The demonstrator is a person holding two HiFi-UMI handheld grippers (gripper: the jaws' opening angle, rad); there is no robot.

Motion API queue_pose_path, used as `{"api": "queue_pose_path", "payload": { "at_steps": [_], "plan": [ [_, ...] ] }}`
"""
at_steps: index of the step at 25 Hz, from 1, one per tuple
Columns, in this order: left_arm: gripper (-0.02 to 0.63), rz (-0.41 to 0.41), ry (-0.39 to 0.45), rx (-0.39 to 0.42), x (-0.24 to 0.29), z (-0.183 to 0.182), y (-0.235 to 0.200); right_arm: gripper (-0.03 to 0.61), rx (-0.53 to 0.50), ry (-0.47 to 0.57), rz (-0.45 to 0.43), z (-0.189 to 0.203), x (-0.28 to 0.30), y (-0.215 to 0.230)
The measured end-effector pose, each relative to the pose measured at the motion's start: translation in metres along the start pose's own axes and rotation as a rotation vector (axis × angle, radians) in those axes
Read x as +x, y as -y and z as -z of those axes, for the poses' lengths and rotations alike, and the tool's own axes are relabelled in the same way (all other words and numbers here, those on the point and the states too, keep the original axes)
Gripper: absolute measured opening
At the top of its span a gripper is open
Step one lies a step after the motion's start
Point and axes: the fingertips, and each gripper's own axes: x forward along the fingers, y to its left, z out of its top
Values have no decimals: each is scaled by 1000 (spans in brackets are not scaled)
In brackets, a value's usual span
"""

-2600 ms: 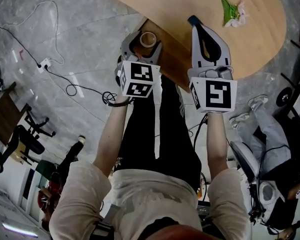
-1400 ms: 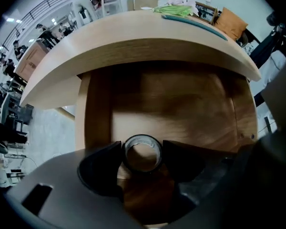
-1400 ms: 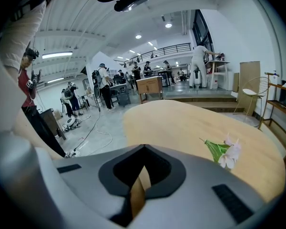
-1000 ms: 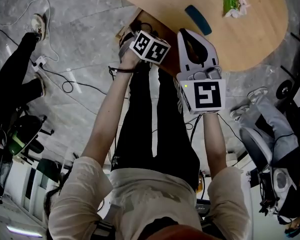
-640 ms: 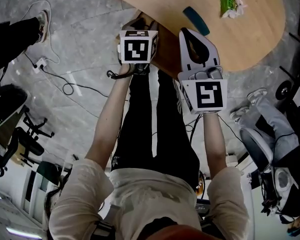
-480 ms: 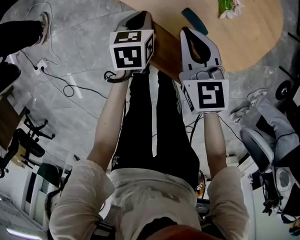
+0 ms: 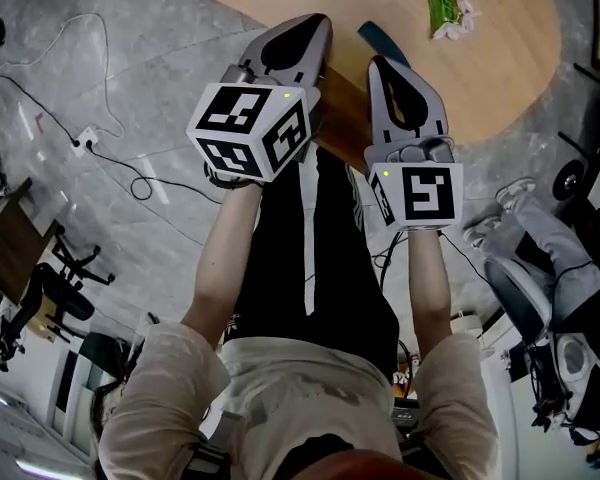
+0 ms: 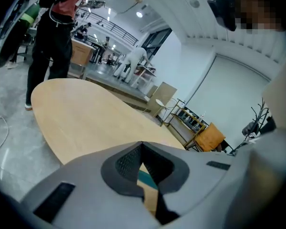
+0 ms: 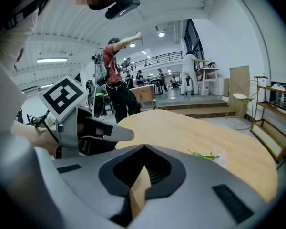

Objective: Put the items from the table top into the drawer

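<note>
Teal item [image 7: 375,38] lies diagonal on table [image 7: 500,68] | left tool [image 7: 321,20] clenched, empty | right tool [image 7: 378,64] clenched, empty

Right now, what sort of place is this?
Probably an open-plan office or lab hall: a big oval light-wood table, a black wheeled office chair on a grey stone-look floor, and a railed upper gallery behind.
</note>
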Motion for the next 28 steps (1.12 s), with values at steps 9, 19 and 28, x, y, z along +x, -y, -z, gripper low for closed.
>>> {"api": "queue_pose_path", "payload": {
  "at_steps": [9,19,28],
  "plan": [
    [257,334,-164,361,32,19,40,5,-1,-13,36,9,-14,21],
    [276,602,-690,1603,82,117,41,5,9,-50,83,39,-42,42],
    [275,694,-961,1749,110,157,41,5,48,-35,128,54,-58,63]
  ]
}}
